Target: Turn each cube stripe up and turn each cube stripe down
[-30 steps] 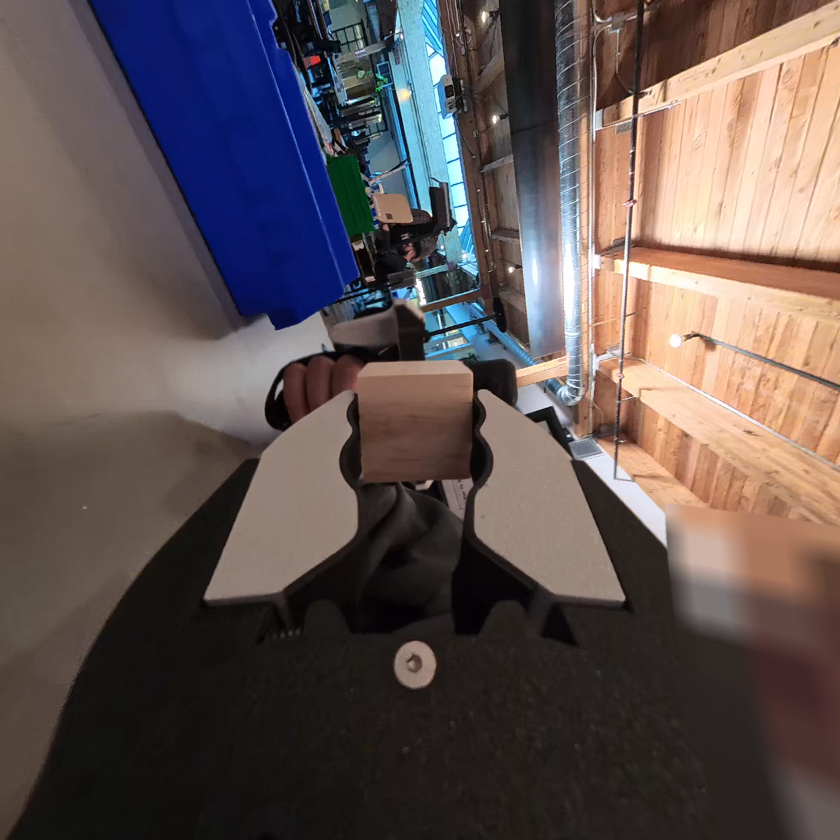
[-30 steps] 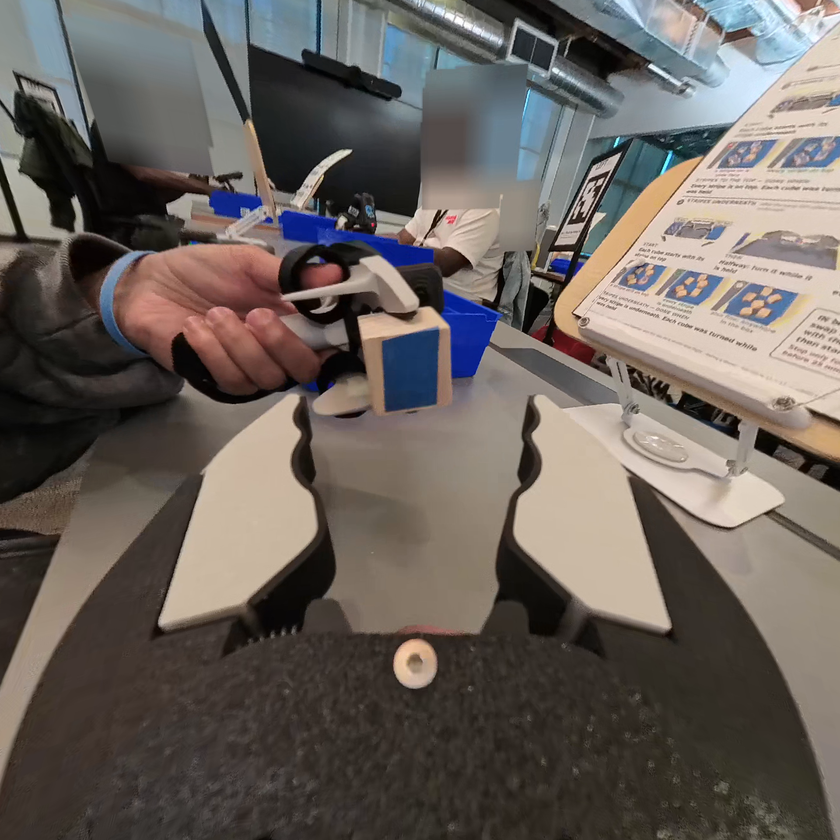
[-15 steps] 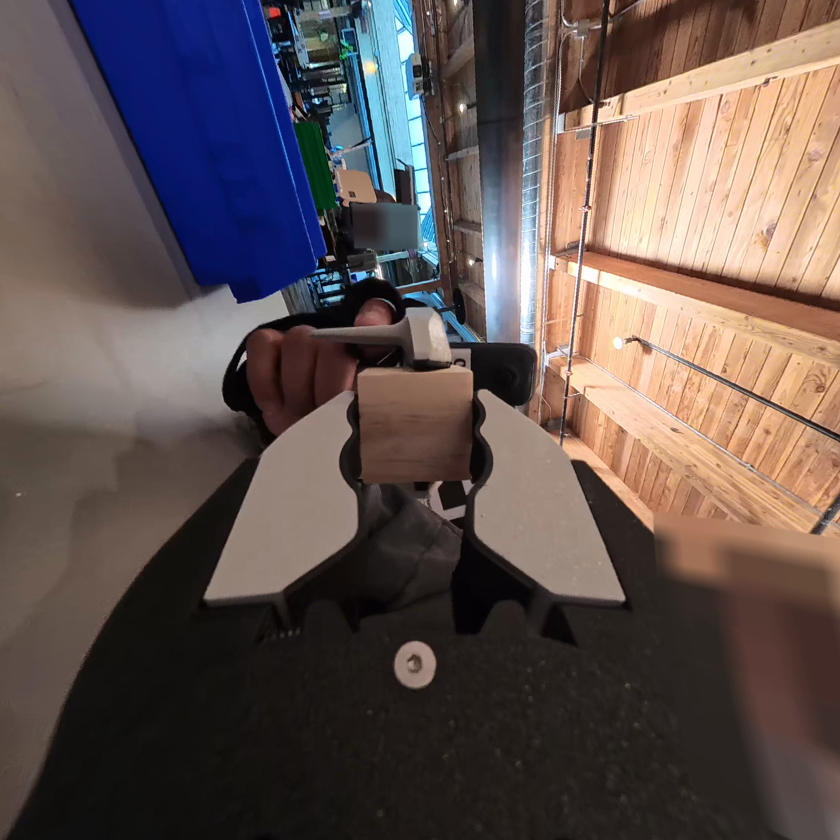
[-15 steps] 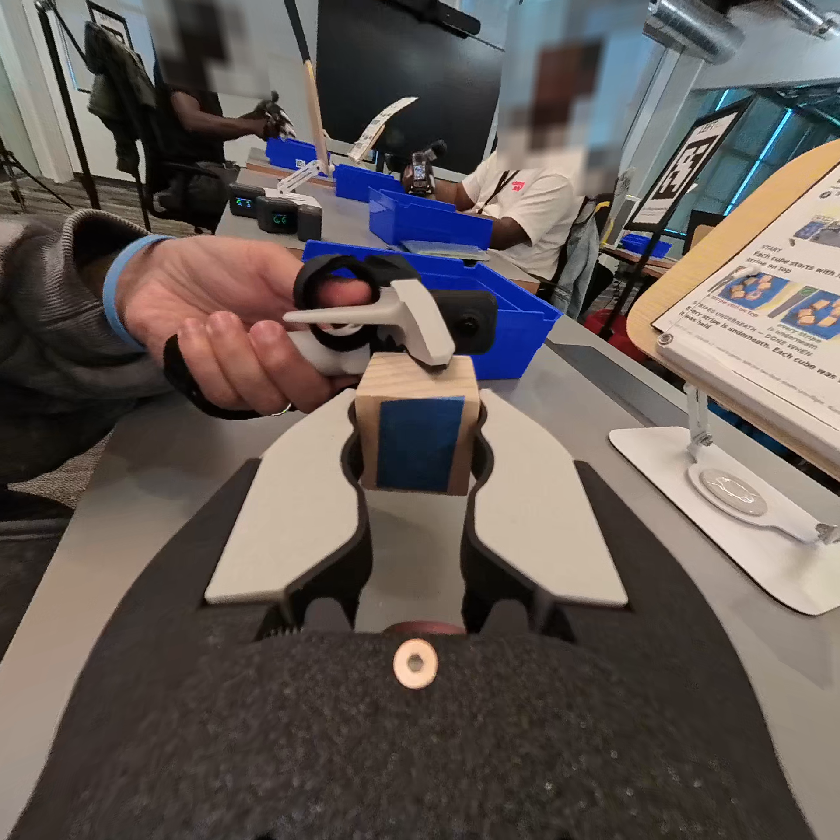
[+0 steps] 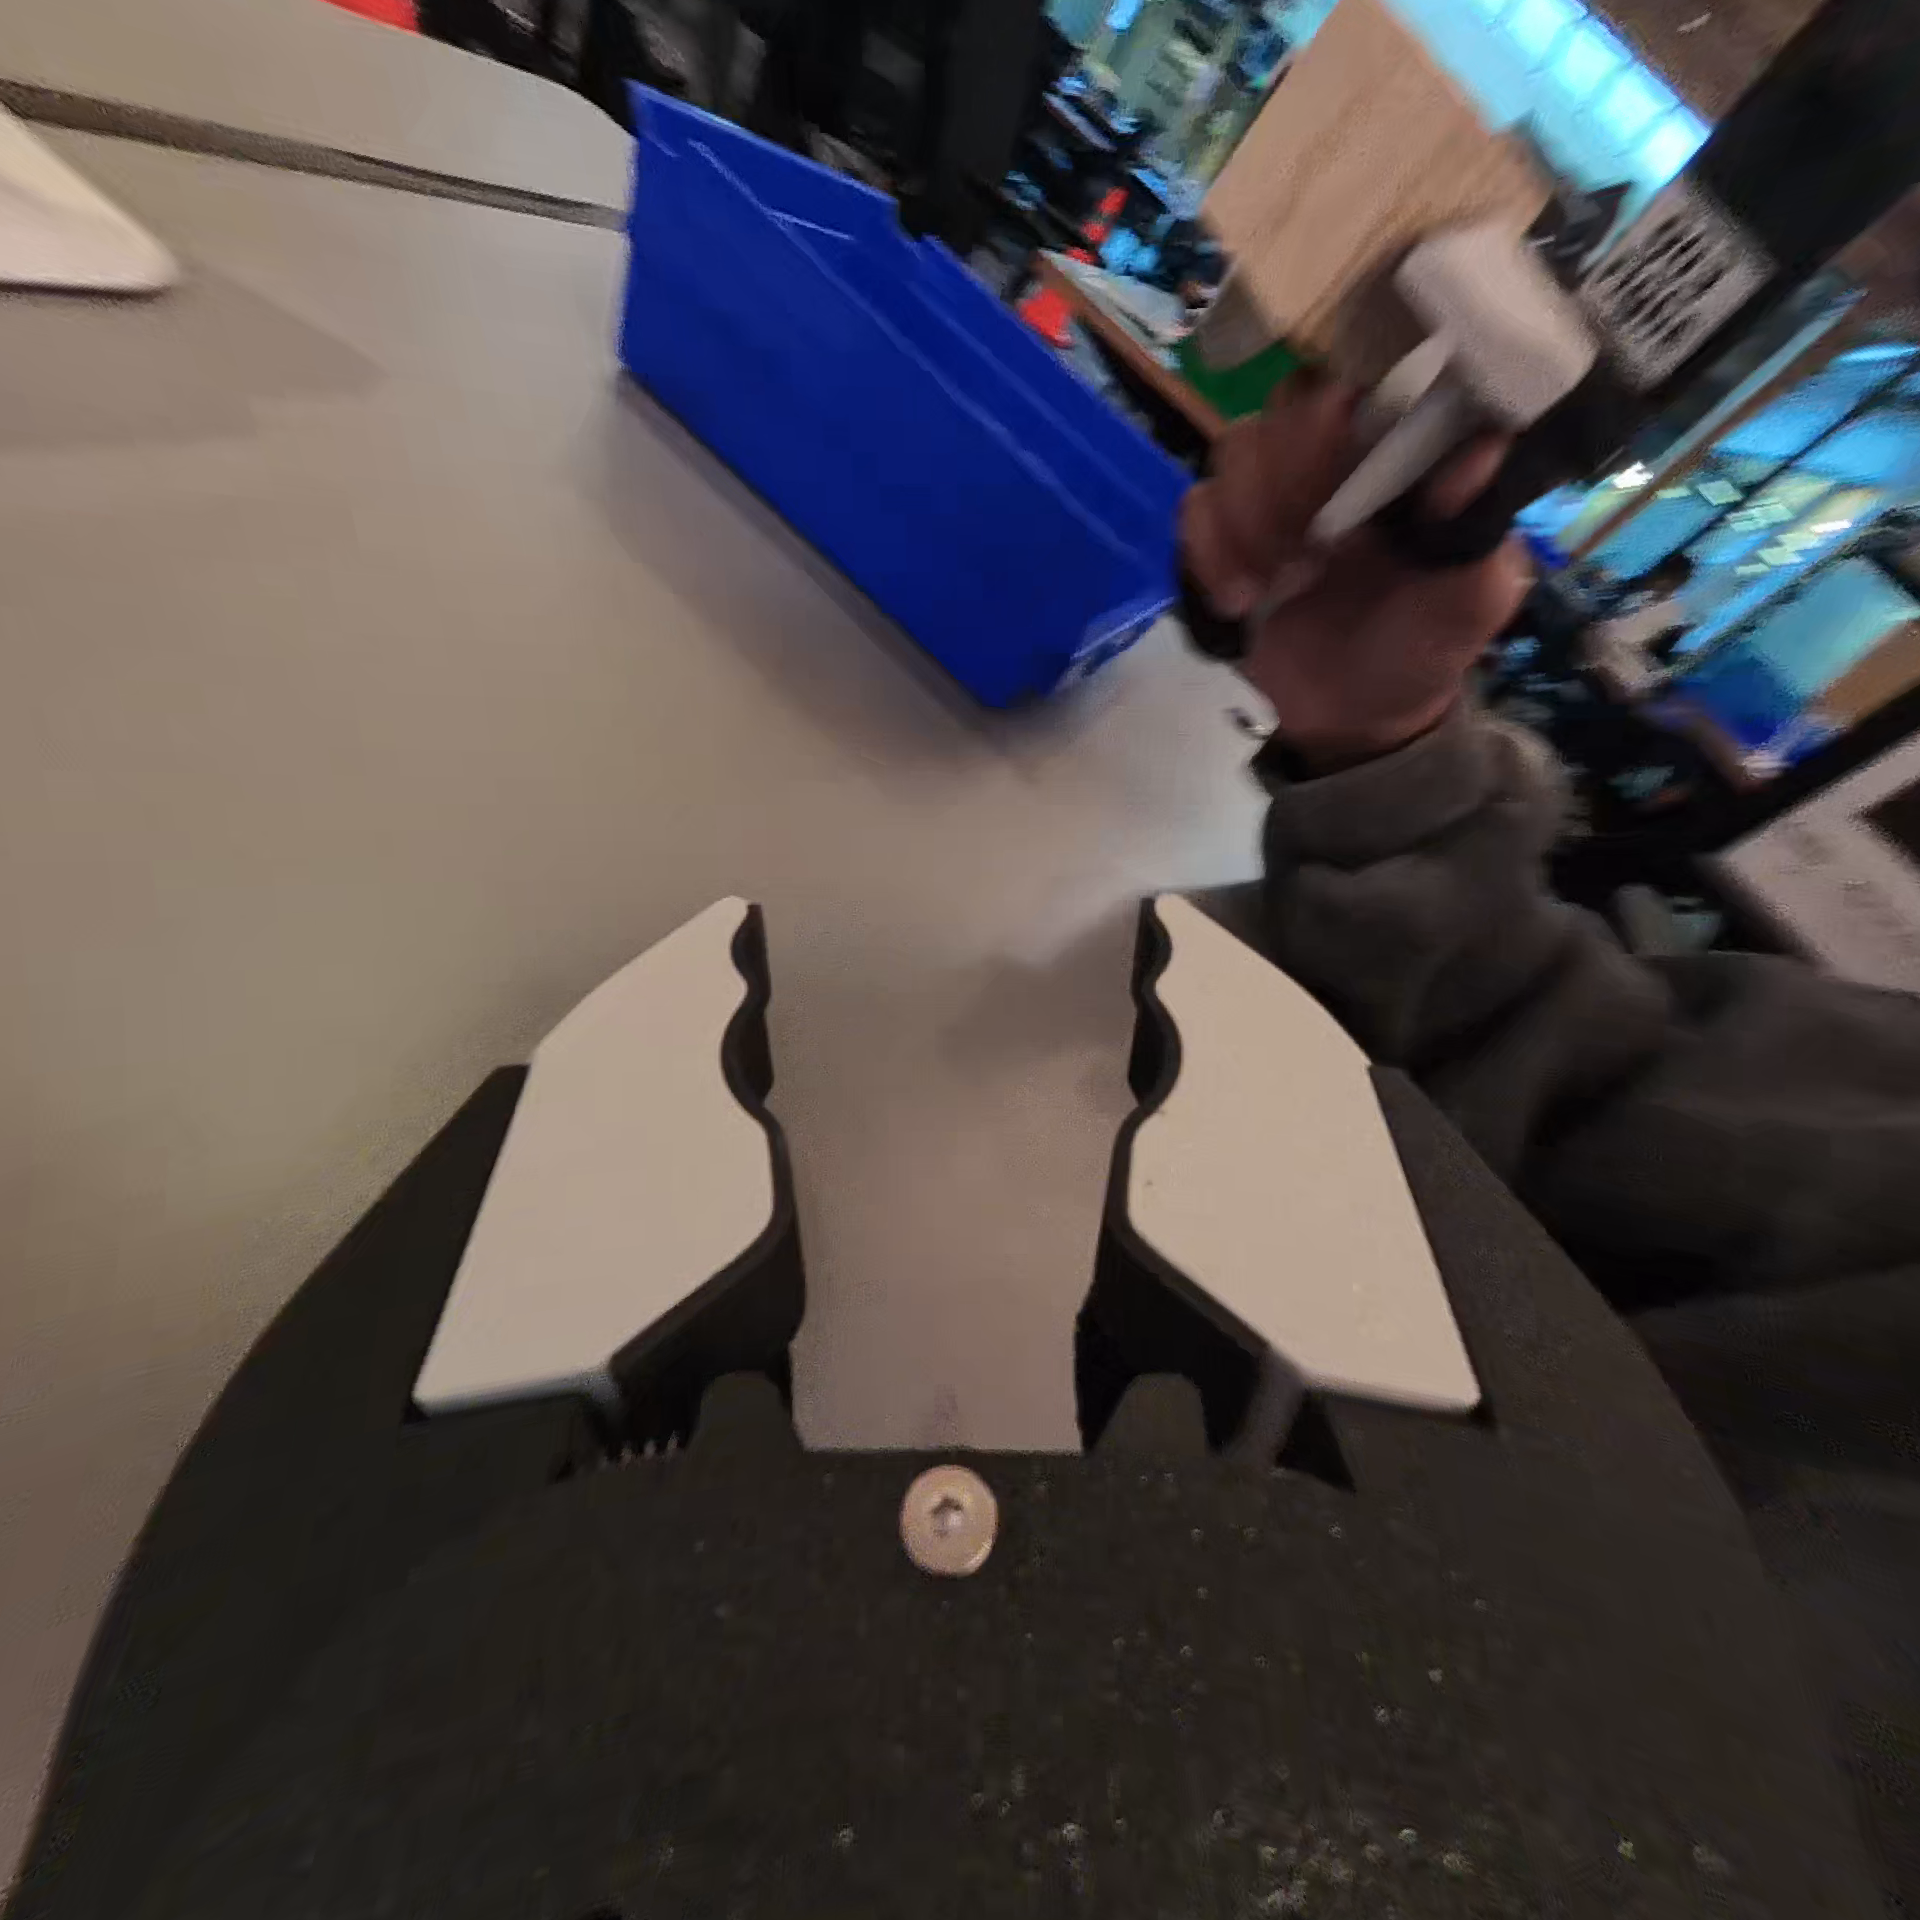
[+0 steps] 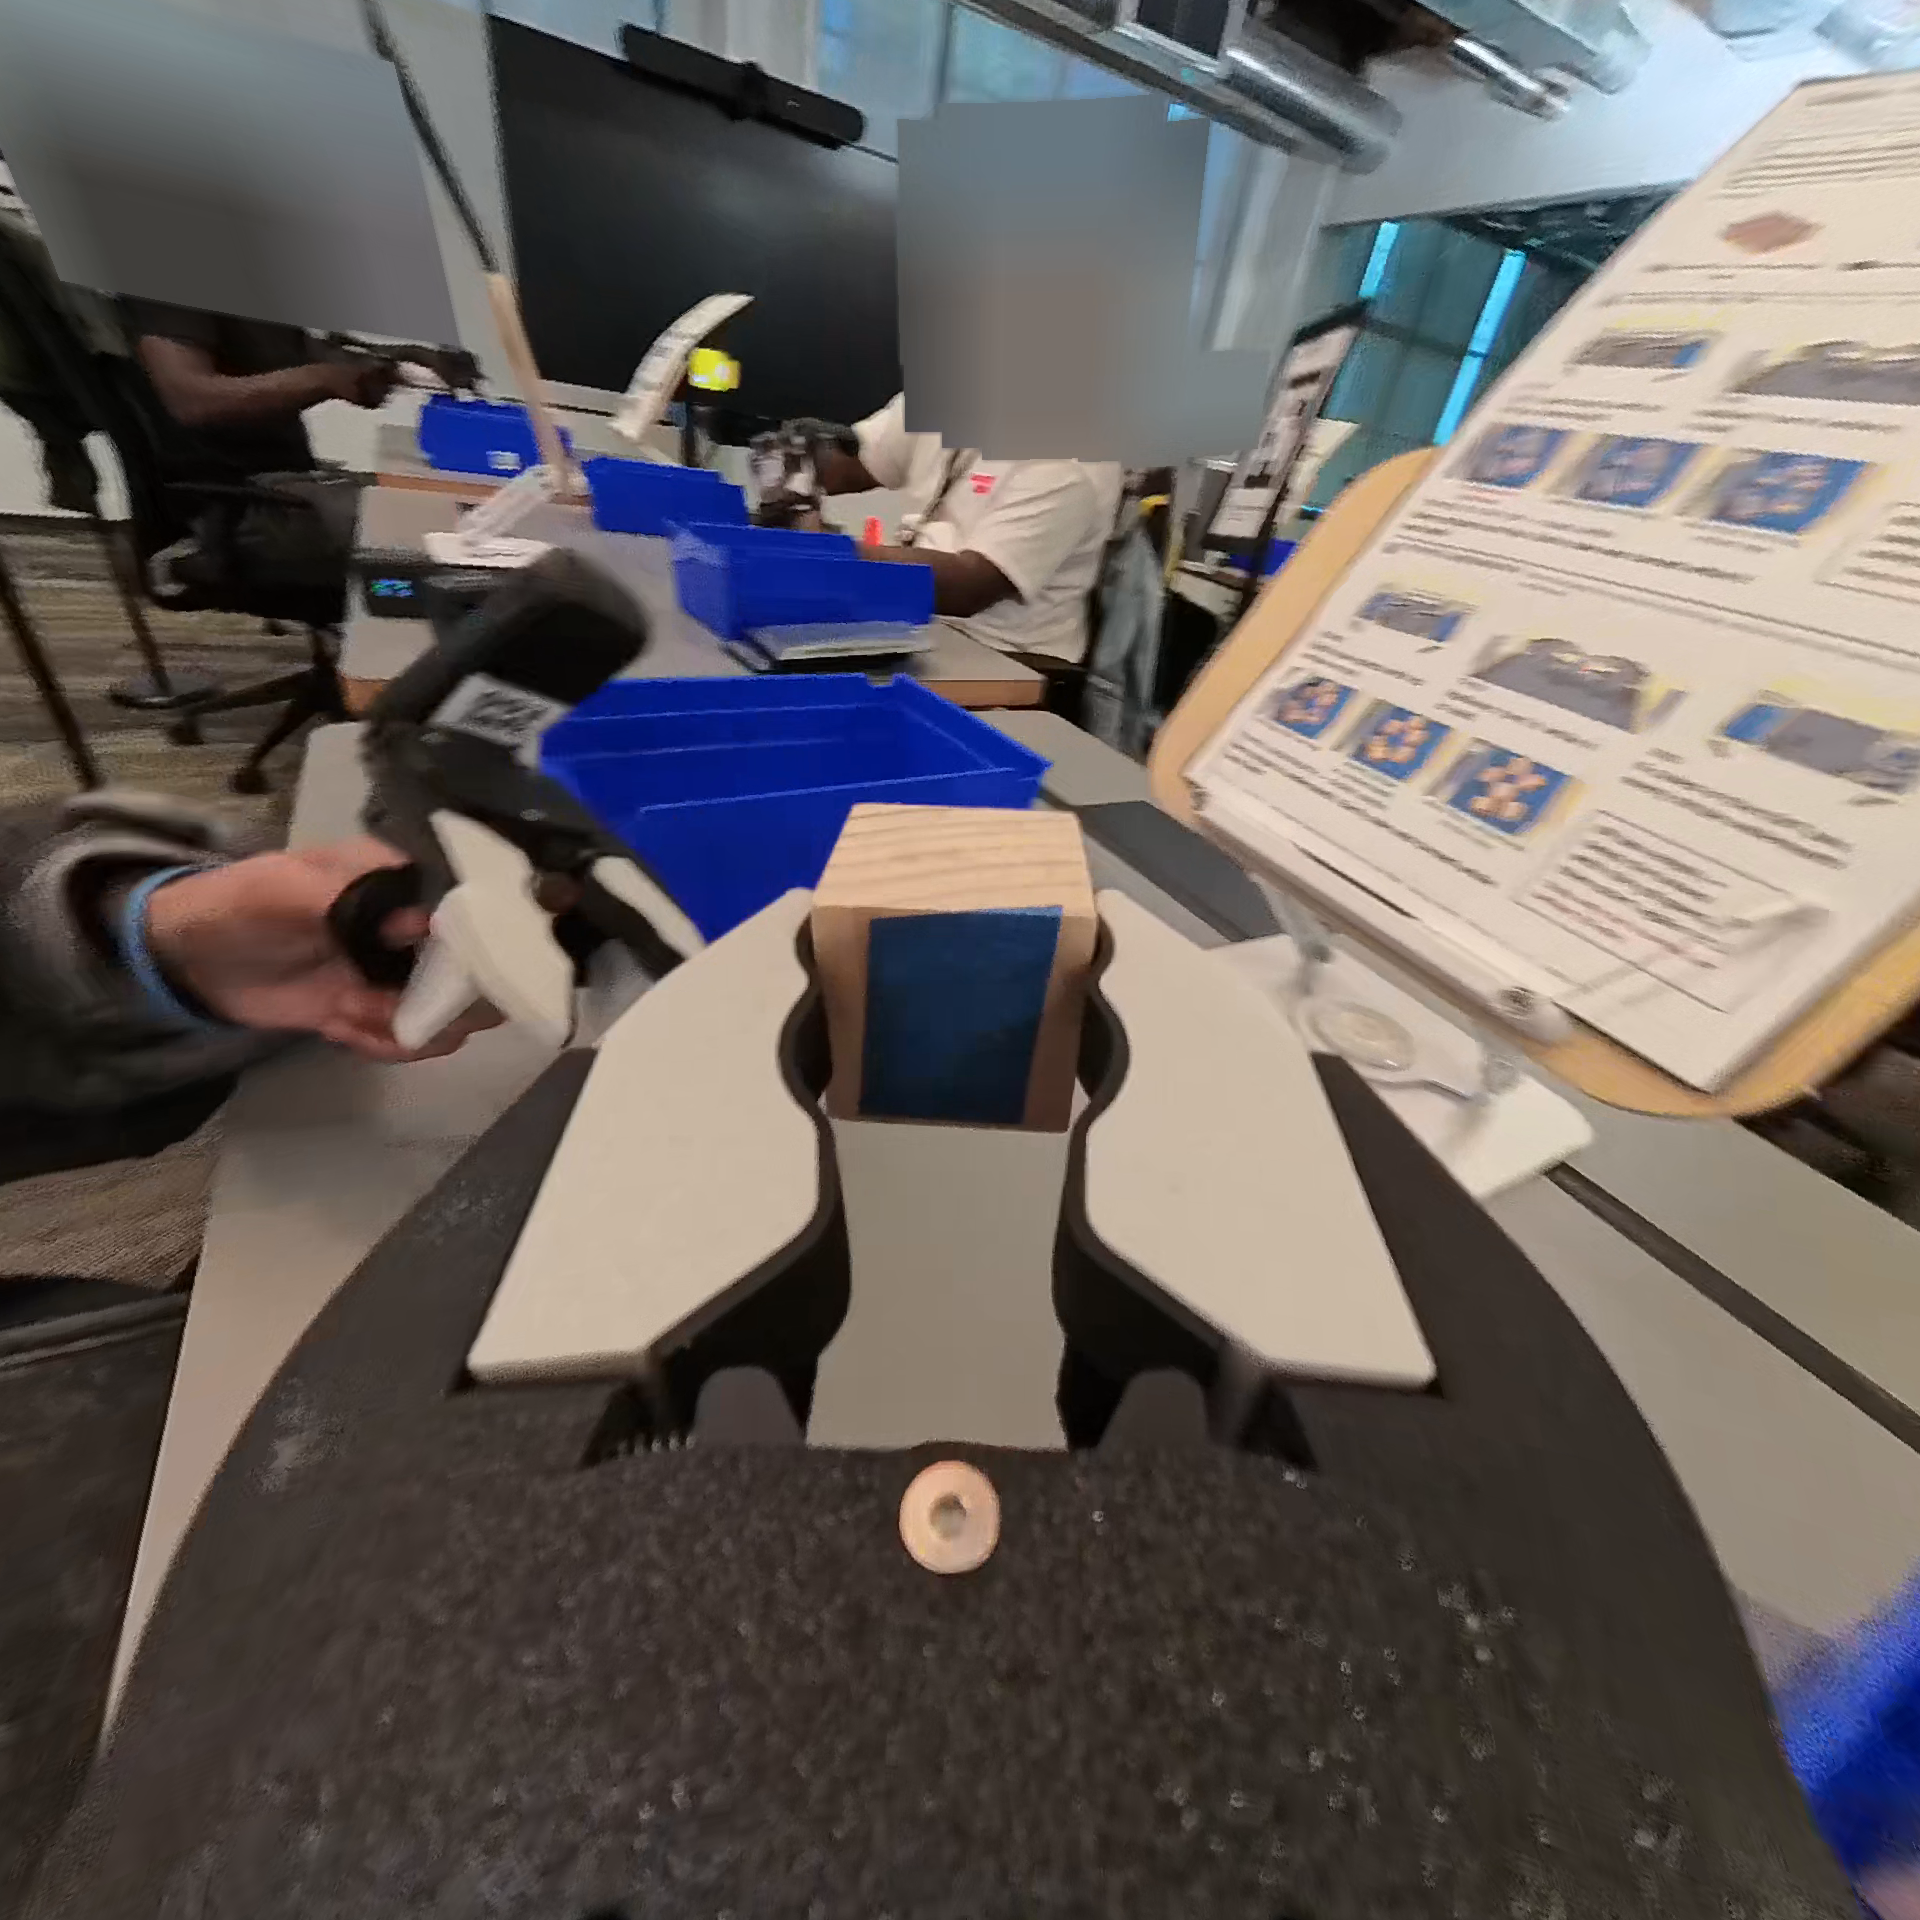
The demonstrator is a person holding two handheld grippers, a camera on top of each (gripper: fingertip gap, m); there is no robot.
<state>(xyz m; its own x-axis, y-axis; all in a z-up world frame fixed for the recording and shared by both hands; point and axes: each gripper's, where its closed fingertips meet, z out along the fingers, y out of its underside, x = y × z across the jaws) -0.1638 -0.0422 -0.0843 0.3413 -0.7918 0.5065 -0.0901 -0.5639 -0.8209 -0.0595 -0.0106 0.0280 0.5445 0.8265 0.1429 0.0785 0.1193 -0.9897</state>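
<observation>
- The small pale wooden cube with a blue stripe [image 6: 954, 1003] sits clamped between the fingers of the right gripper [image 6: 951, 997], held up off the grey table [image 6: 1714, 1340] – the striped face looks back at the wrist camera, bare end grain on top.
- The left gripper [image 5: 948, 940] has its fingers spread with nothing between them, only bare table showing through the gap; in the right wrist view it hangs off to the left in the person's hand [image 6: 275, 951].
- The cube looks light, rigid and square-edged – plain wood, so I'd judge it won't crush or flex. Its flat opposite faces are the sensible place to pinch, as now. The taped face may be a touch slicker than raw wood, so it is better gripped on the bare sides.
- Held near the fingertips, it could twist if squeezed off-centre.
- The table is smooth, flat and matte grey, with a dark seam running across it. A deep blue plastic bin [image 6: 790, 779] stands just beyond the cube, and a tilted wooden board carrying a printed instruction sheet [image 6: 1621, 582] stands on a white stand to the right.
- Behind is a busy workroom: more blue bins on further tables, seated people working, a large dark screen on the wall, and ducting overhead.
</observation>
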